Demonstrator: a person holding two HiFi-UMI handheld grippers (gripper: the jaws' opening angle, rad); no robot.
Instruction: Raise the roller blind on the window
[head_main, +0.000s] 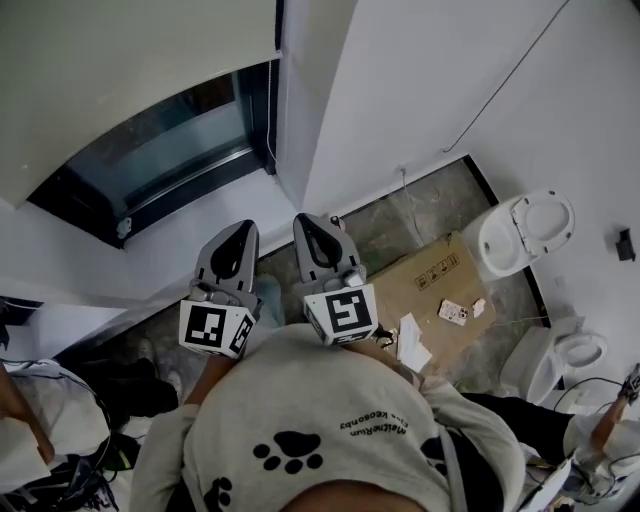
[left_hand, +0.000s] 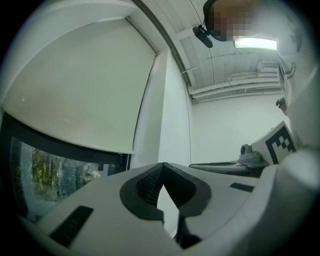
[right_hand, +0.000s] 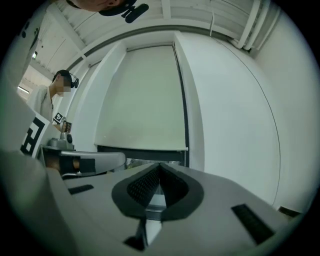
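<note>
Left tongs (head_main: 240, 228) and right tongs (head_main: 308, 218): side by side, jaws pressed together, nothing gripped, tips aimed level at the window (head_main: 170, 150). Roller blind (head_main: 130, 70) ahead of and above both tips, drawn over most of the glass, only a low strip bare under its bottom bar. Bead chain (left_hand: 126, 161), apparently, down the blind's right edge, ahead of both tips and well apart from them, untouched.

Judged from that: raising not begun. Left to do: reach the chain, grip, pull to roll the blind up.

Containers: toilet bowl (head_main: 525, 235) and second toilet bowl (head_main: 570, 355) well off to the right of the right tongs, insides too small to read. Flattened cardboard box (head_main: 430, 285) on the floor just right of the right tongs, paper scraps (head_main: 455, 312) on top.
</note>
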